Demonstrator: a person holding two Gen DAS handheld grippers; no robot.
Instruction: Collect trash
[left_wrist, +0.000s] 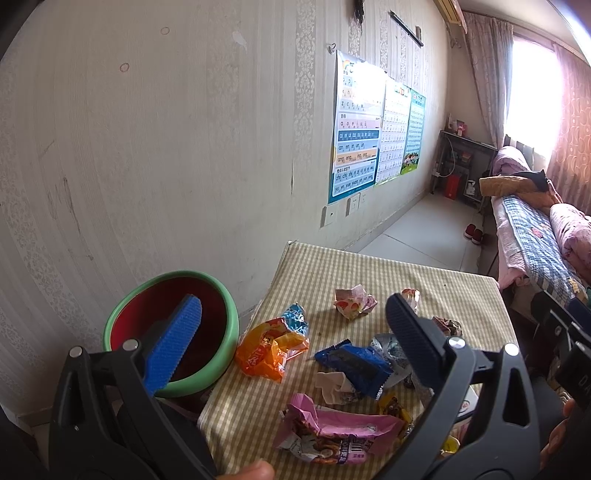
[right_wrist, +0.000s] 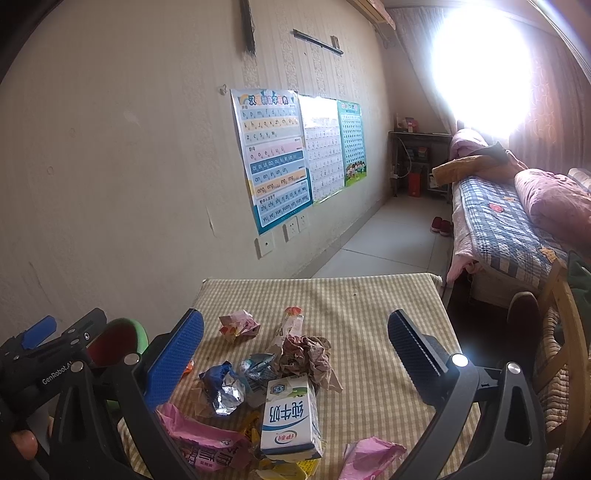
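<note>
Room: bedroom; wallpapered wall with charts, bed by a bright window, small table (right_wrist: 369, 295) under a checked cloth in the foreground.
Left gripper (left_wrist: 295, 317): jaws spread wide, nothing between them; one finger (left_wrist: 173, 343) hangs over the bin mouth, the other over the table litter.
Right gripper (right_wrist: 295, 339): jaws equally wide, empty, poised above the pile.
Trash, location: scattered on the cloth, mostly at the near end.
Orange wrapper (left_wrist: 269, 350): nearest the bin; thin crinkled film, judged very light and springy; best pinched across a raised fold.
Blue wrapper (left_wrist: 354, 365): foil-lined, slick; likely to slip unless gripped at a crumpled ridge.
Pink packet (left_wrist: 332, 432): flat and floppy; take by a lifted edge.
Milk carton (right_wrist: 288, 417): upright, stiff-walled; contents unknown, so weight uncertain; grip across the narrow sides, squeezing gently.
Brown paper wad (right_wrist: 306, 354): soft, compressible, easy hold.
Bin (left_wrist: 225, 310): green rim, red interior, just beside the table's left edge; visible interior shows no trash, bottom not seen.
</note>
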